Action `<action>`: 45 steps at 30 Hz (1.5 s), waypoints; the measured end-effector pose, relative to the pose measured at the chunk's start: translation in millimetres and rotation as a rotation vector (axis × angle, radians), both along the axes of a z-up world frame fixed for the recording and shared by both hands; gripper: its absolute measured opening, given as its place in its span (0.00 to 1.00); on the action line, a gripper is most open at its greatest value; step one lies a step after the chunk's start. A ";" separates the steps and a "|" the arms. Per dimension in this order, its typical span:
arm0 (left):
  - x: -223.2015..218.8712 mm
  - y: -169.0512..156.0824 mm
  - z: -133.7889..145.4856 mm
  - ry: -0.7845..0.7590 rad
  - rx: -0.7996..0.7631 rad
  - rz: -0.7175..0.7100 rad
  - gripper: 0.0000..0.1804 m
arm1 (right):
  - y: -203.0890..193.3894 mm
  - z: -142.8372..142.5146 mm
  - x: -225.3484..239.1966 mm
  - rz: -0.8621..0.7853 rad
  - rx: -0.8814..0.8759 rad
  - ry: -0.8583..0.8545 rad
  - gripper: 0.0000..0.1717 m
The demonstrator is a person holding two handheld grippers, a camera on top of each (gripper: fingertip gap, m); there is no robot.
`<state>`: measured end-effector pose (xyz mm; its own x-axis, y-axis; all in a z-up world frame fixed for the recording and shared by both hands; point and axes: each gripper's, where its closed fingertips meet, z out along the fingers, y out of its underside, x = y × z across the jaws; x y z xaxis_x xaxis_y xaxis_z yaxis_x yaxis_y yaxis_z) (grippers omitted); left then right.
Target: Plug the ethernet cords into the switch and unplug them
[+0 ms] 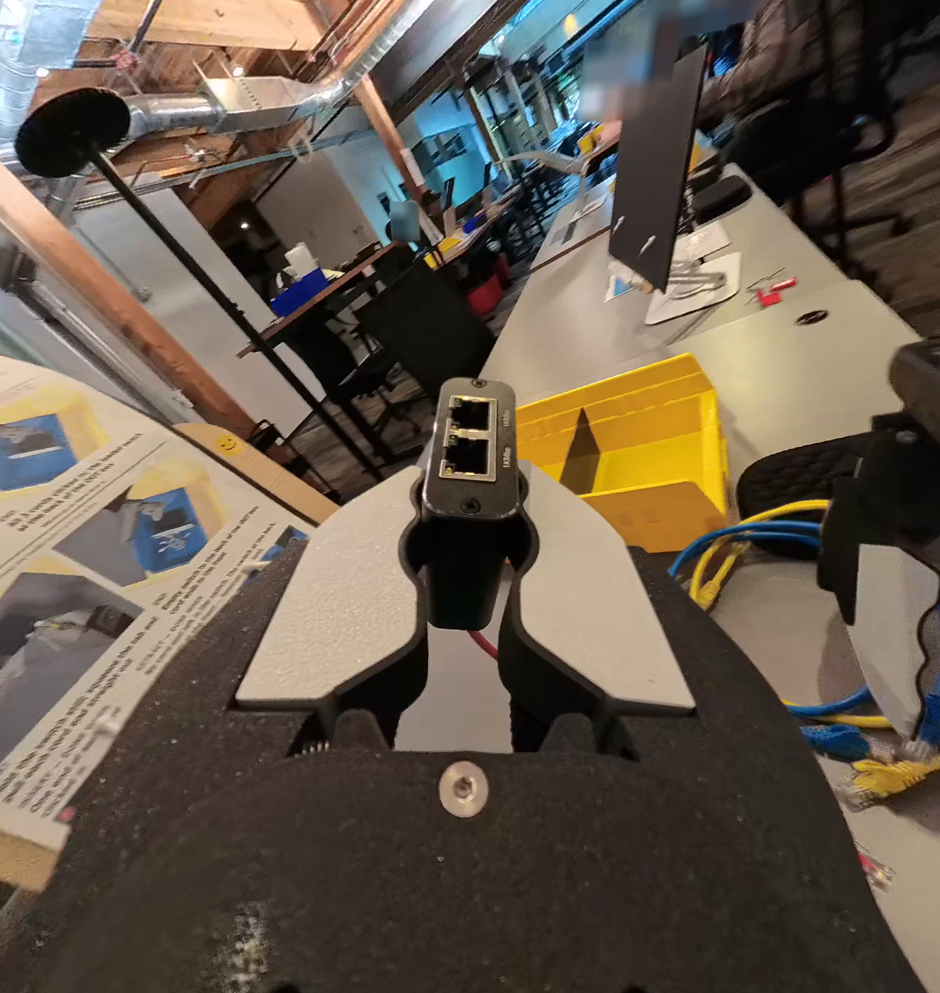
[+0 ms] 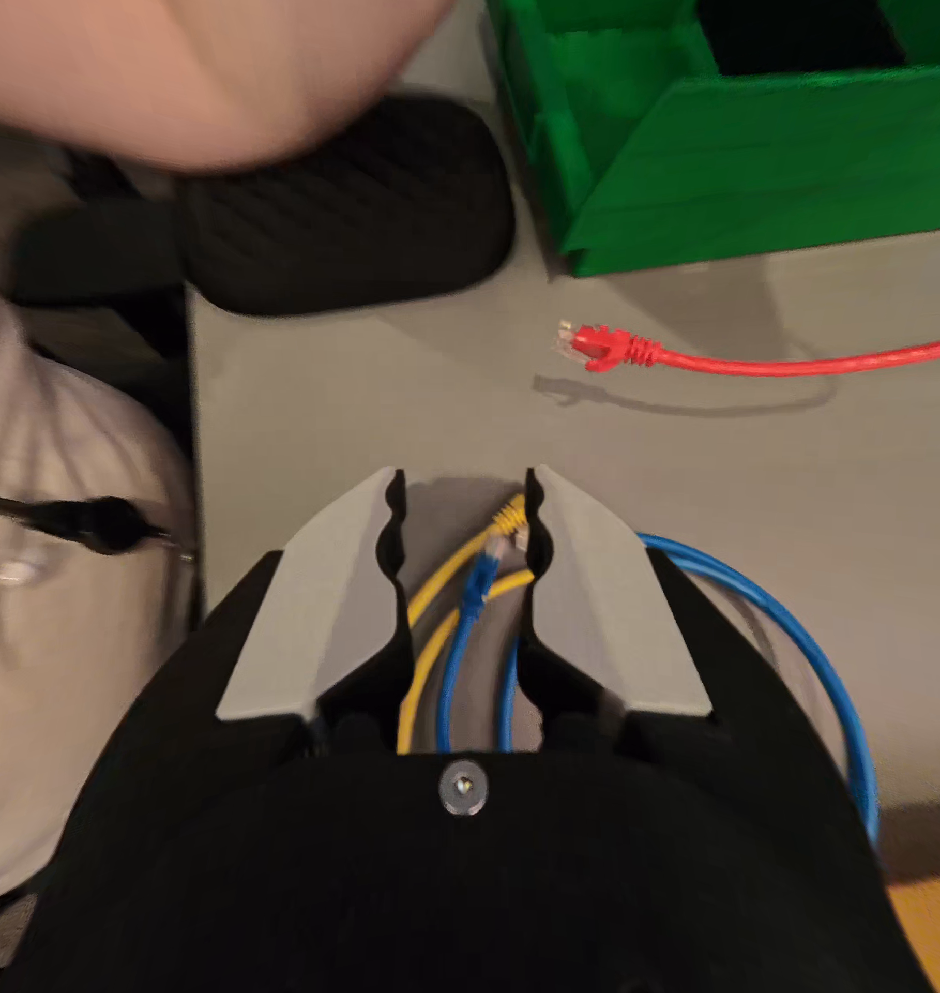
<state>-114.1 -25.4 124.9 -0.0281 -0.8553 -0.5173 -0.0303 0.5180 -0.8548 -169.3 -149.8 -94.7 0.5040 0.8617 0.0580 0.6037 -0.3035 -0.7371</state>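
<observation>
My left gripper is shut on a small black switch and holds it up with its two ports facing me; both ports are empty. A red cord runs out of its lower end. My right gripper is open, pointing down at the grey table. A blue ethernet plug and a yellow plug sit between its fingers, and neither pad presses on them. In the left wrist view the right gripper hangs over the blue and yellow cords.
A red plug with its cord lies beyond my right gripper. A green bin stands at the back right and a black pad at the back left. A yellow bin stands behind the switch. An instruction sheet lies to the left. There is about 25 cm between the tips of the two grippers.
</observation>
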 end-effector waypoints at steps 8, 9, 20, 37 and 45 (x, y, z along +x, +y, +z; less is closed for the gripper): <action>-4.6 -19.3 8.7 -0.064 -0.142 -0.211 0.14 | 92.0 147.6 51.1 -0.193 0.498 0.236 0.26; -6.3 -23.5 11.3 -0.076 -0.157 -0.241 0.14 | 100.2 160.0 50.5 -0.176 0.535 0.281 0.26; -15.0 -36.3 17.3 -0.110 -0.261 -0.415 0.15 | 124.3 188.8 33.2 -0.089 0.692 0.350 0.06; 9.8 11.9 -55.6 0.353 0.511 0.278 0.14 | 121.8 175.5 96.0 -0.285 0.974 -0.808 0.06; 7.9 -1.8 -23.0 0.117 0.523 0.210 0.14 | 89.3 213.2 88.3 -0.167 1.095 -0.460 0.09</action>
<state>-106.2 -27.2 101.9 0.0321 -0.4802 -0.8766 -0.2567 0.8436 -0.4716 -81.0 -60.5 118.4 0.3447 0.1682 0.9235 0.8913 0.2499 -0.3782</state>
